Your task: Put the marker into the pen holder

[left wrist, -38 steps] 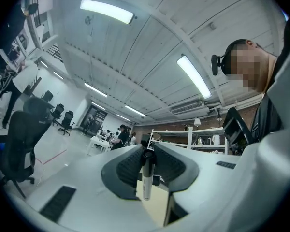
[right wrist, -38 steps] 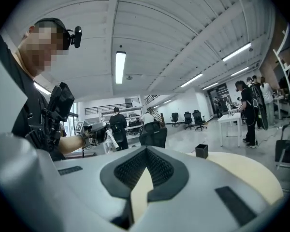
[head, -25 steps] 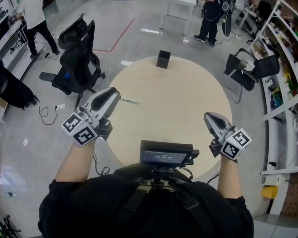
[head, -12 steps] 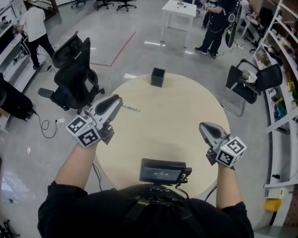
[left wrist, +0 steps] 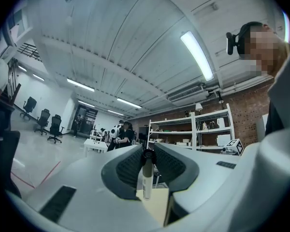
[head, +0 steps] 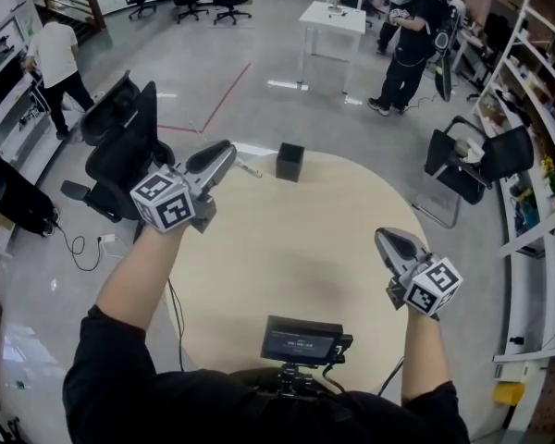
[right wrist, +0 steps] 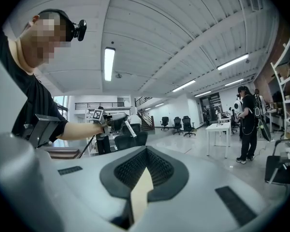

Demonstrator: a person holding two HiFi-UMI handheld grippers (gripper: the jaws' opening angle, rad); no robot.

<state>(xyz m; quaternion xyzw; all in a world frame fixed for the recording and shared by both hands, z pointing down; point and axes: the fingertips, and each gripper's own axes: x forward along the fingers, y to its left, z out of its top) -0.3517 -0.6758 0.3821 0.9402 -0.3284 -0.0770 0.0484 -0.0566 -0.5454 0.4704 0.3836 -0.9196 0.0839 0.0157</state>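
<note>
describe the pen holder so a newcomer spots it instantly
Start at the round beige table mid-room. At its far edge stands the pen holder, a small black square box. It is the only dark thing on the tabletop; the thin white marker is up in the left tool.

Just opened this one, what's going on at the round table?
A person stands at a round table with a hand-held gripper in each hand. The left hand-held gripper is shut on a marker and reaches toward the table's far side, just left of the black pen holder. The marker is not yet in the holder. The right hand-held gripper is empty, jaws together, near the table's right edge.
</note>
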